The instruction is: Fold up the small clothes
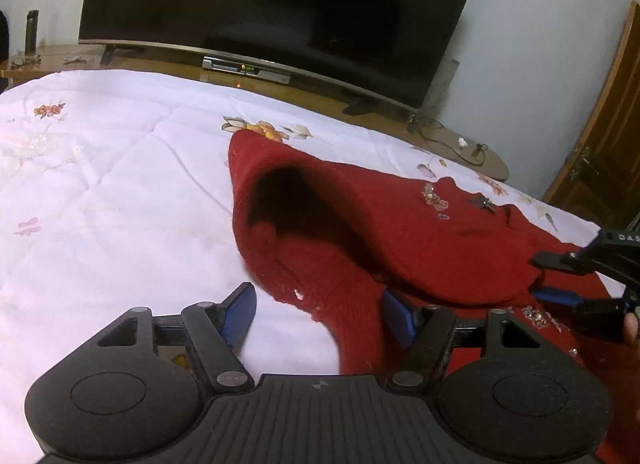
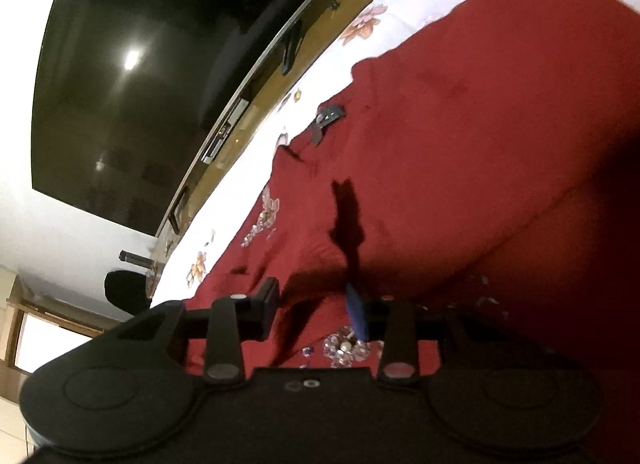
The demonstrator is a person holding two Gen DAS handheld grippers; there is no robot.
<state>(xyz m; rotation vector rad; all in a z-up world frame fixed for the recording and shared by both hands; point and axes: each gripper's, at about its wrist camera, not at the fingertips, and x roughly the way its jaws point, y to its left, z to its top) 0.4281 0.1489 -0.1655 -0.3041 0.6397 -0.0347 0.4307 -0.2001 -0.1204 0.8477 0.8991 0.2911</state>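
A red knitted sweater (image 1: 420,232) with bead and sequin trim lies on the white floral bedspread (image 1: 100,192), one part folded over into a loose hump. My left gripper (image 1: 320,304) is open just above the sweater's near hem, its right blue pad (image 1: 396,316) against the fabric. My right gripper (image 1: 560,276) shows at the right edge of the left wrist view, open with a fold of the sweater between its fingers. In the right wrist view the right gripper (image 2: 316,304) is open over the red sweater (image 2: 480,124), rolled sideways.
A large dark TV (image 1: 280,4) stands on a wooden unit (image 1: 312,96) beyond the bed's far edge, with a set-top box (image 1: 246,69) under it. A wooden door (image 1: 612,132) is at the far right. A dark bottle (image 1: 31,30) stands at far left.
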